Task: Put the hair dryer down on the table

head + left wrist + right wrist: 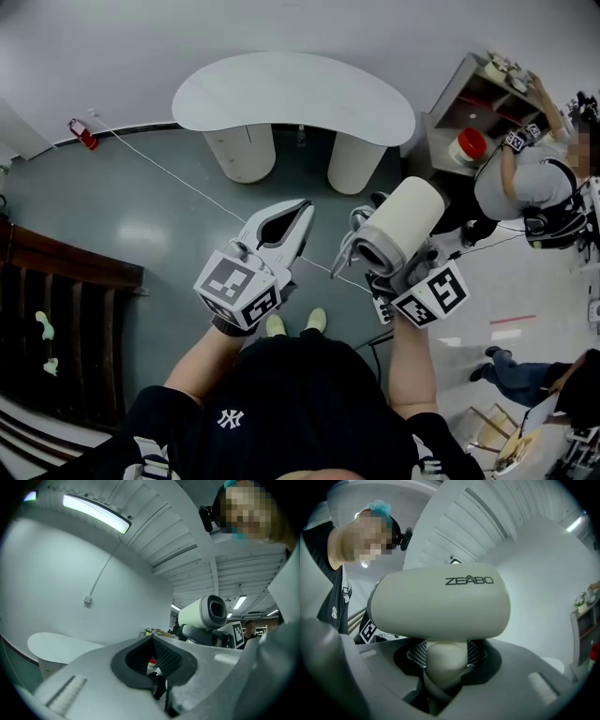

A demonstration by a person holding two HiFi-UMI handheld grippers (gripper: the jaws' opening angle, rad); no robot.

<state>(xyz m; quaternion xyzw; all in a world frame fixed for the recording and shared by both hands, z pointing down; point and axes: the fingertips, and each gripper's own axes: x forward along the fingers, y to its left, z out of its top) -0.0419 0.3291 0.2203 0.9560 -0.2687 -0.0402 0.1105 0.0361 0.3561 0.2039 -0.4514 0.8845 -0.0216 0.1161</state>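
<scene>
The right gripper (pixel 446 656) is closed on the handle of the hair dryer (pixel 440 604). Its ribbed pads press on both sides just under the barrel, and the barrel stands above the jaws. The left gripper (pixel 298 214) has its jaws together and holds nothing. It is just beside the hair dryer, on its left.

The hair dryer is in the air over the floor, on the near side of the table (pixel 291 94) and well apart from it. I judge it to be a stiff shell of smooth plastic, not heavy. Most of its weight is probably in the barrel, so it wants to tip around the handle. The handle is the right place to hold it. The round barrel can roll, so it is probably safer to lay it on its side with the handle flat on the top.

The top of the table shows nothing on it, so there is much room. Its curved near edge must be passed, and the hair dryer should land well behind it. A shelf (pixel 461 111) stands just beside the right end of the table, and another person (pixel 520 183) stands at it, so that end is tighter. A white cable (pixel 187 183) crosses the floor in front of the table towards the grippers. I cannot tell if it belongs to the hair dryer, but it could pull.
</scene>
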